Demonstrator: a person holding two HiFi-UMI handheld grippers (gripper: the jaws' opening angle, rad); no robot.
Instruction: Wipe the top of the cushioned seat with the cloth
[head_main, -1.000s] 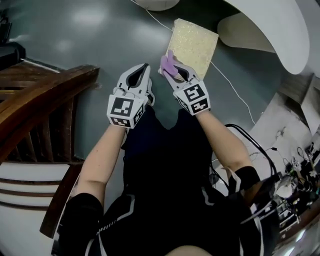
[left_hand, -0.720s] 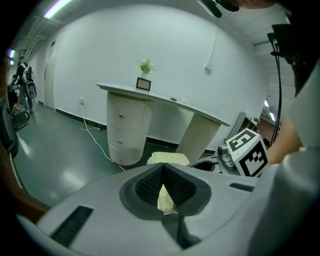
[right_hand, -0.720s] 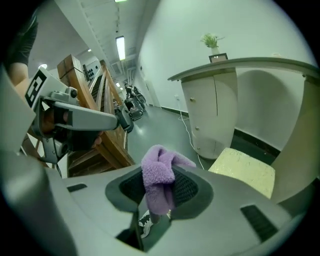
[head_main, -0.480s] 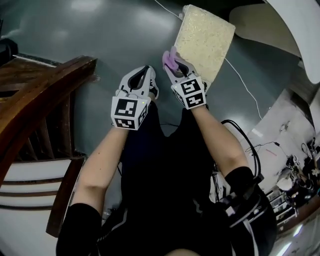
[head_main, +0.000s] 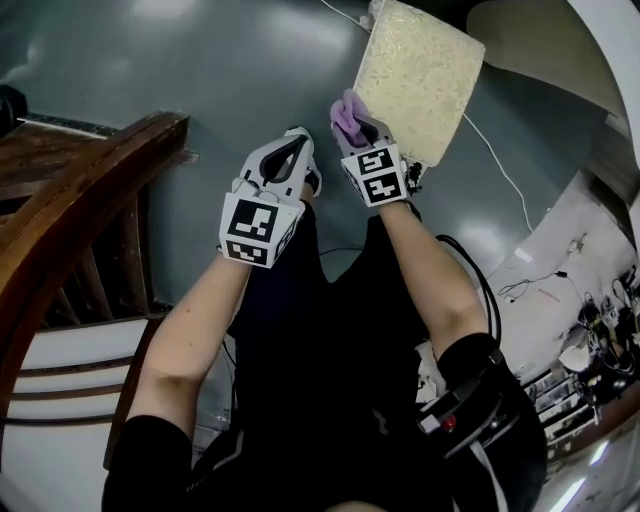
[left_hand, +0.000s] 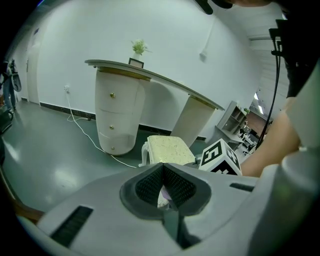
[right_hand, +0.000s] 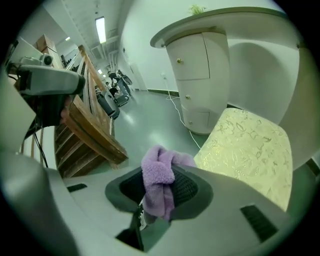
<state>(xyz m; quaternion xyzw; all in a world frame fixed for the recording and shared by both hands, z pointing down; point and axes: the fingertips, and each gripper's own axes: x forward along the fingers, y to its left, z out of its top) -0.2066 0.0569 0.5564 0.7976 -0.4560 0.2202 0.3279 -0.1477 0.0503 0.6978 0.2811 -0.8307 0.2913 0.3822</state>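
The right gripper (head_main: 356, 125) is clamped on a fluffy lilac cloth (right_hand: 159, 172), holding it just beside the near edge of the pale yellow, patterned square cushioned seat (head_main: 415, 80) (whether they touch is unclear), while the left gripper (left_hand: 162, 167), jaws pressed together on nothing, hangs close alongside.

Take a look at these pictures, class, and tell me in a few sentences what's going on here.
A person stands holding a gripper in each hand. The right gripper has its fingers shut on a bunched purple cloth and holds it at the near edge of the pale yellow cushioned seat. Whether the cloth touches the cushion cannot be told. The left gripper hangs beside it over the floor, fingers together, apparently holding nothing.
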